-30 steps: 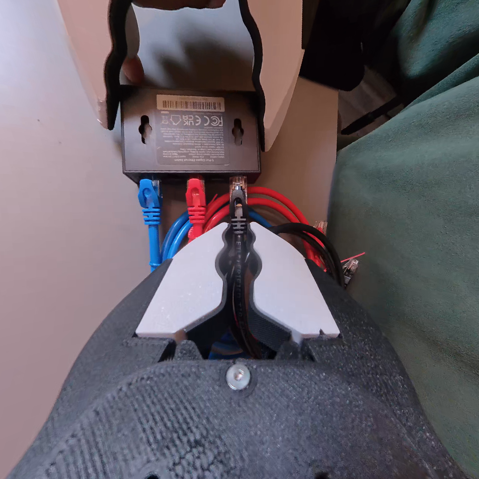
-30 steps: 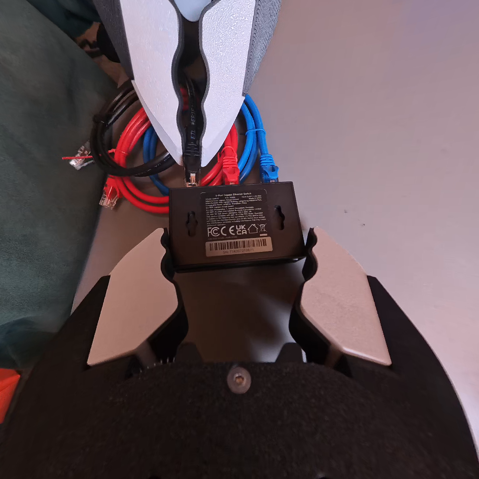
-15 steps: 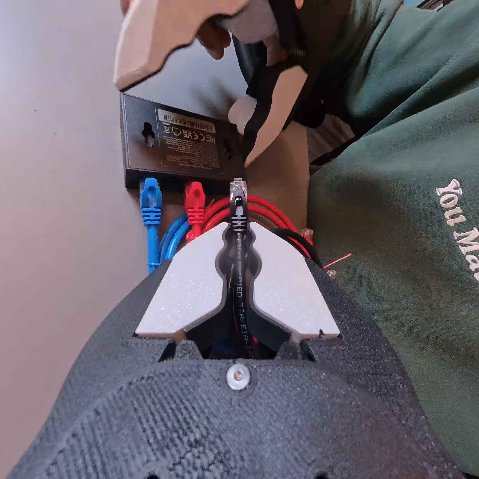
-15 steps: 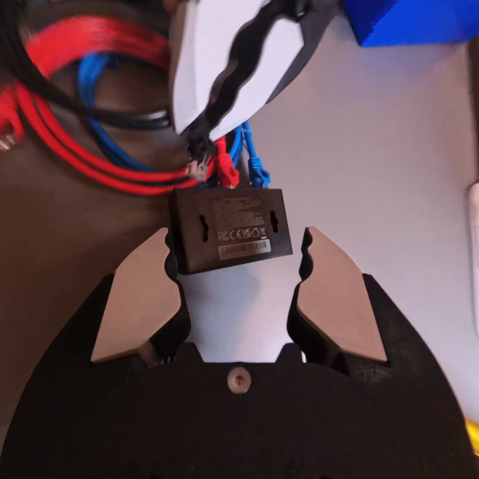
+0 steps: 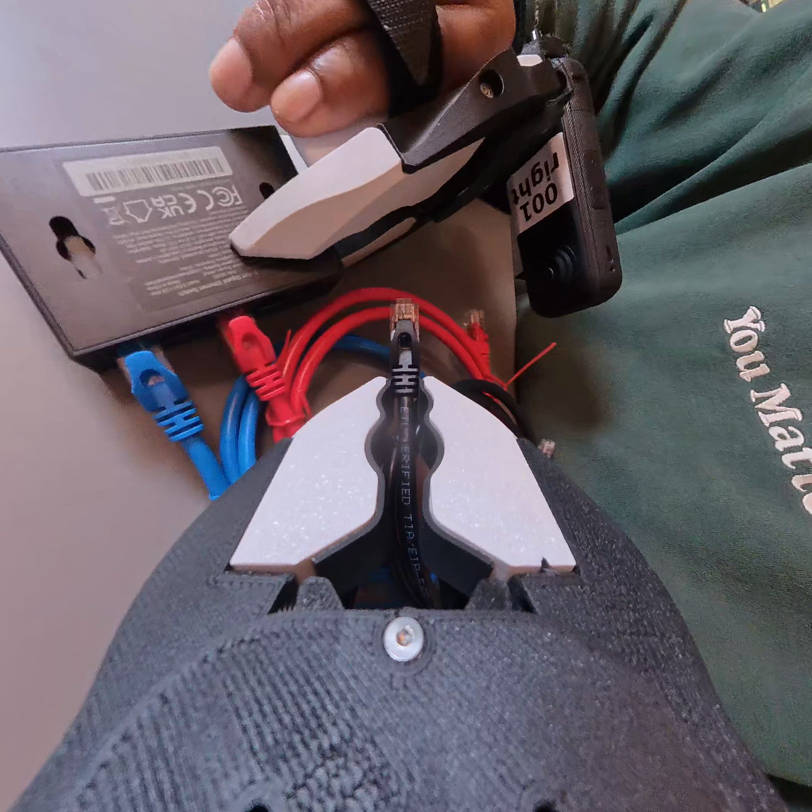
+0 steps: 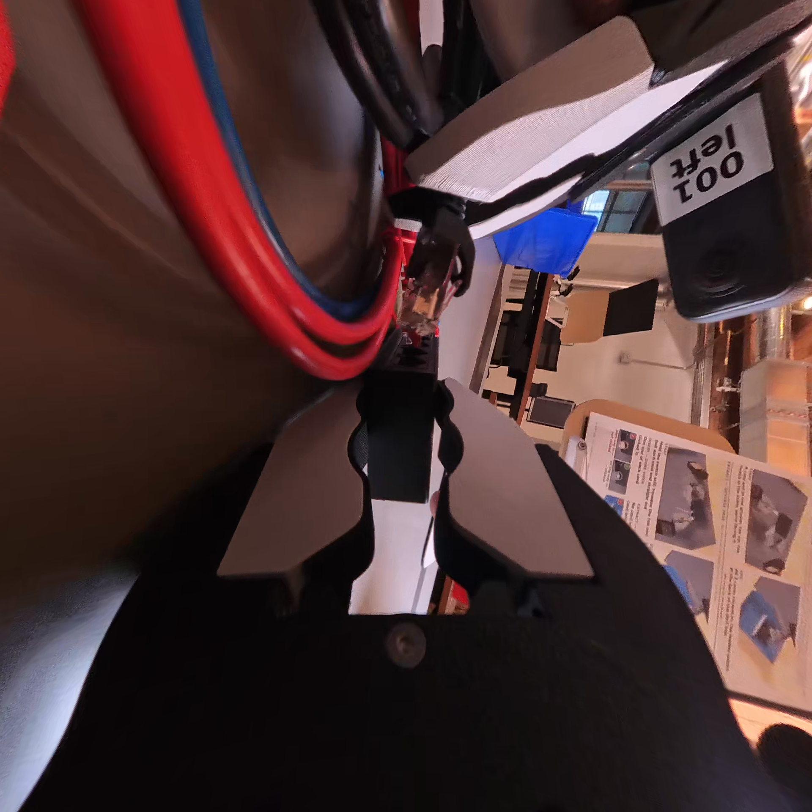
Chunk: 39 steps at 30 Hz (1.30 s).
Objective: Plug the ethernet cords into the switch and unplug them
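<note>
A pale grey smooth counter (image 5: 79,505) carries a black box-shaped switch (image 5: 132,246) and coiled red cord (image 5: 351,307), blue cord (image 5: 239,430).

Switch (image 5: 145,237) sits upper left of the frame on the surface (image 5: 66,505), two plugged cords (image 5: 169,400) running down from its near edge, coiled cords (image 5: 351,316) right of them, the loose plug (image 5: 405,318) frame centre.

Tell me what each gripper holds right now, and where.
Left gripper clamps the black cord just behind its plug's boot. Right gripper pinches the switch across its thin end.
</note>
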Each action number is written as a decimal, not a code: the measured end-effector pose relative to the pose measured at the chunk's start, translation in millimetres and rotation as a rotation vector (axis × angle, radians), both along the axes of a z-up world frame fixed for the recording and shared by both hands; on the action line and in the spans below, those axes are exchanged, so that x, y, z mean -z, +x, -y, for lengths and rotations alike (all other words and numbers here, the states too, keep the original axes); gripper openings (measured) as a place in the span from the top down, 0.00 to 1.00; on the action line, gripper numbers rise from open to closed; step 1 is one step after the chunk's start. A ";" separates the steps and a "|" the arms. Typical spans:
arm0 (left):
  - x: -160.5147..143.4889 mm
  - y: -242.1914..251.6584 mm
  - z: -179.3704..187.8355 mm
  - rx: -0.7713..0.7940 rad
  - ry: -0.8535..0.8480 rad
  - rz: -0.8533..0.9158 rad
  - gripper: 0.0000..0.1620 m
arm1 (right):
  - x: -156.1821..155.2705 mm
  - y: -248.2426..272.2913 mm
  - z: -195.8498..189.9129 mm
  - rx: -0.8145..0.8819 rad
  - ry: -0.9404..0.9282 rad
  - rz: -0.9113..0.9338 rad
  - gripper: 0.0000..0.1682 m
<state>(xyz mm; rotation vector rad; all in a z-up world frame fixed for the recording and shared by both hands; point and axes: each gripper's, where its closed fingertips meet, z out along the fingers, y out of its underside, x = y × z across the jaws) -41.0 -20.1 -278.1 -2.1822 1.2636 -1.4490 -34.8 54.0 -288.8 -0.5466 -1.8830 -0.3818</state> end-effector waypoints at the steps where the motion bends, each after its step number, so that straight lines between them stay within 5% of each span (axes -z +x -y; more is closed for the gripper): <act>1: -4.0 -1.1 -2.7 -0.015 0.007 0.012 0.93 | -3.5 -1.9 -2.2 -0.004 0.002 0.005 0.84; 9: -43.2 -14.7 -27.8 -0.178 0.113 0.031 0.94 | -50.3 -2.4 7.3 0.098 -0.129 -0.122 0.84; 22: -59.9 -19.5 -21.7 -0.141 0.143 -0.001 0.94 | -74.0 -9.9 17.0 0.126 -0.068 -0.163 0.84; 34: -85.7 -9.8 -27.6 -0.216 0.420 0.136 0.94 | -100.0 -6.9 19.1 0.137 -0.050 -0.232 0.84; 39: -87.6 -7.3 -31.7 -0.236 0.539 0.053 0.94 | -103.7 -5.5 14.7 0.155 -0.023 -0.239 0.85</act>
